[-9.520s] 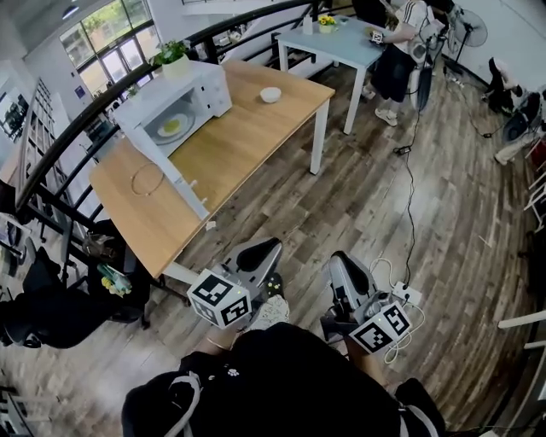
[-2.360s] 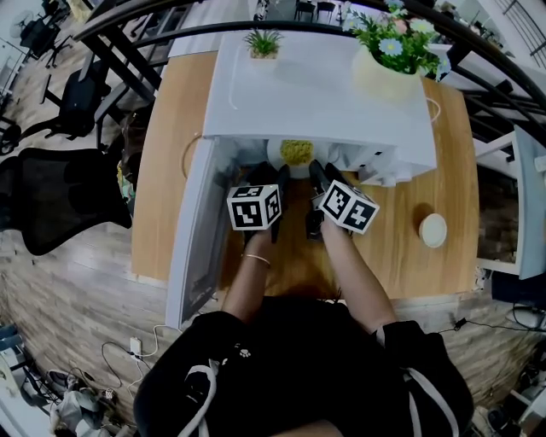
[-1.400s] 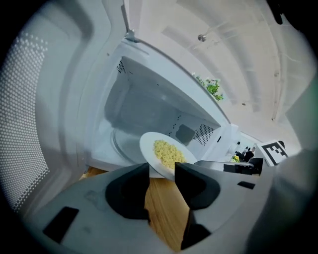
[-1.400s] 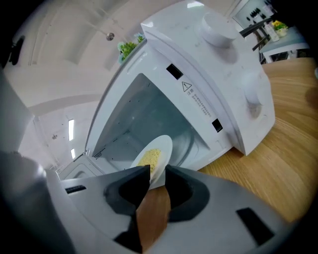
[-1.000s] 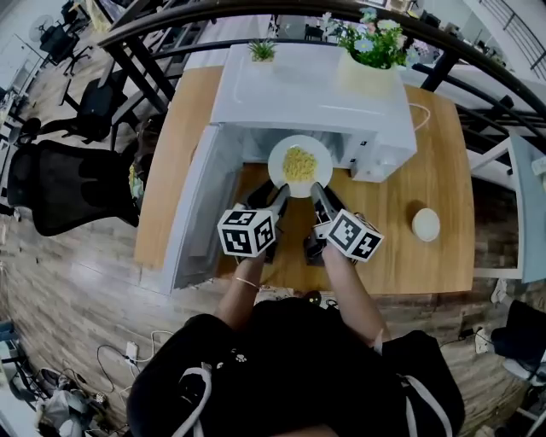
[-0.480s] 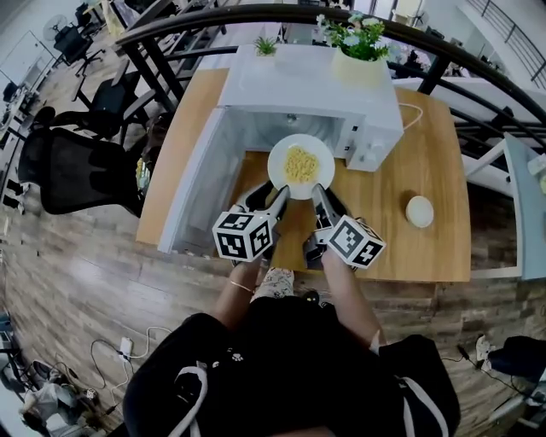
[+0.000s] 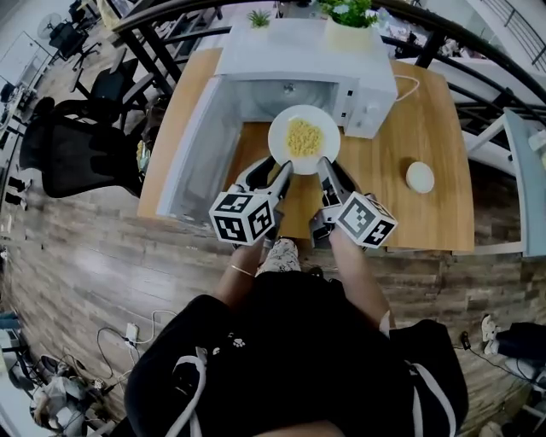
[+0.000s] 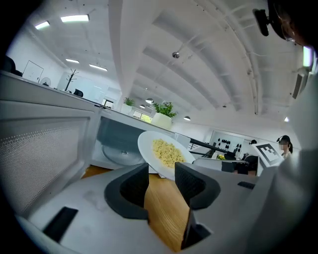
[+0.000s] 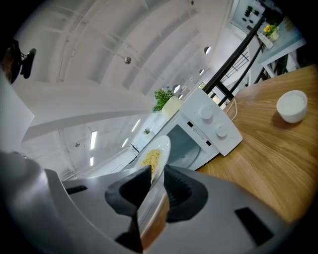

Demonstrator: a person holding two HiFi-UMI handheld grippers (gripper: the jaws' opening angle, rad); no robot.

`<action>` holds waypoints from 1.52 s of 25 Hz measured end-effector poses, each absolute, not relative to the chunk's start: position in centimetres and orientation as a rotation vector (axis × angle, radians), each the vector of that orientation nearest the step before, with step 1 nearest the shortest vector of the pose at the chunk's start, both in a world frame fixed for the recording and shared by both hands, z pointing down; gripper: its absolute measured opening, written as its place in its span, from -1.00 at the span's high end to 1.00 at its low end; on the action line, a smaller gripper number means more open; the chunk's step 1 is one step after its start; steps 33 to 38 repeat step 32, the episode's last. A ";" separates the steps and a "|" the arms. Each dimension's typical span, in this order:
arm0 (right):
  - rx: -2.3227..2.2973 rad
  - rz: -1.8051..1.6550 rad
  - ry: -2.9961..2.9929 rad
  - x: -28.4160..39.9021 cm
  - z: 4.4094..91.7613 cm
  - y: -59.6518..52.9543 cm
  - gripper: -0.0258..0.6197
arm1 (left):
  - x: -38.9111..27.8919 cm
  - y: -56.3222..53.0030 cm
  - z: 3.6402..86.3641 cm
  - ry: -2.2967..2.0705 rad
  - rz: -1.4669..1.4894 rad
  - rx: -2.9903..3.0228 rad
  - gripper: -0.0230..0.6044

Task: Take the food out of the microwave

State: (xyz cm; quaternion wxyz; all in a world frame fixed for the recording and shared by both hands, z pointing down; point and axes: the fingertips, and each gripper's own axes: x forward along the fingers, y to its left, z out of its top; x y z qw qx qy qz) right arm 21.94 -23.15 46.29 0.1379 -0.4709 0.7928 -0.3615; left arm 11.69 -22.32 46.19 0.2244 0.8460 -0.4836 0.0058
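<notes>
Facing up, plate (image 7: 281,143) in right gripper (image 7: 323,163)

One microwave (image 7: 303,47), one plate of noodles (image 7: 281,147), one small white bowl (image 7: 420,177), two potted plants (image 7: 258,17) (image 7: 348,21), two grippers (image 7: 273,167) (image 7: 324,164).

White plate (image 7: 279,147) centre frame, yellow noodles (image 7: 303,136) on it; white microwave (image 7: 290,49) above, honey-brown wood-grain worktop (image 7: 426,119), white bowl (image 7: 419,177) right, black-and-white squares on the marker cubes (image 7: 241,217).

Glossy smooth white plate (image 7: 280,147), table (image 7: 426,119) w/ smooth wood-grain top; matt white microwave (image 7: 290,47) casing; wood-plank floor (image 7: 102,256)
</notes>
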 end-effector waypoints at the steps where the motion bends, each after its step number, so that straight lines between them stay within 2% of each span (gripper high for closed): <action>1: -1.360 -1.045 2.296 22.0 46.2 -23.1 0.65 | 11.7 -22.2 46.1 -1.336 0.014 2.335 0.41; 38: -1.350 -1.064 2.261 23.7 45.9 -23.5 0.67 | 13.4 -22.6 45.8 -1.322 0.048 2.346 0.41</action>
